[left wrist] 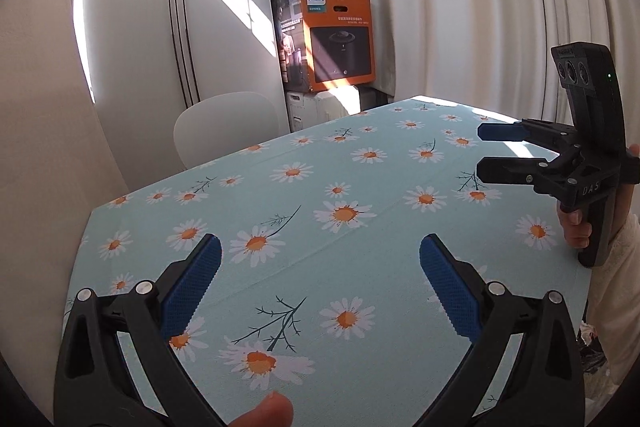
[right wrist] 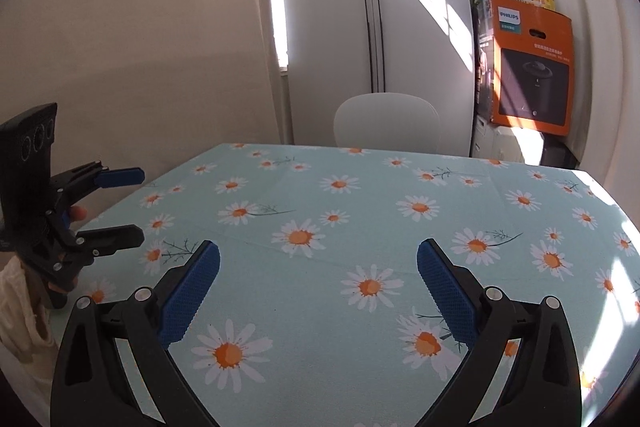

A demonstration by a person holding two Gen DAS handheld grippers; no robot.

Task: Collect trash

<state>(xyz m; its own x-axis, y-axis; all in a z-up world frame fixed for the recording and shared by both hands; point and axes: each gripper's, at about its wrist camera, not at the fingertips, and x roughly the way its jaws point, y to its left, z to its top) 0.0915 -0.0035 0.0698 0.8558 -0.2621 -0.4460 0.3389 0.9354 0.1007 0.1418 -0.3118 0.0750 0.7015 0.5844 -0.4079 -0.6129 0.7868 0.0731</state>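
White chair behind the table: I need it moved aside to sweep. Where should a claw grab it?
Probably the backrest's top rim, from above: only that part of the chair shows past the table, upright with its rounded edge free.

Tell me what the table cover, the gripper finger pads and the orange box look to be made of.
Table cover: looks like woven printed cloth, matte; fine weave and fold creases show, though coated fabric is possible.
Left gripper finger pads: blue, probably rubber or soft plastic; knurled face, toothed edge.
Orange box: printed cardboard, slight sheen; cut handle slot, creased edges.
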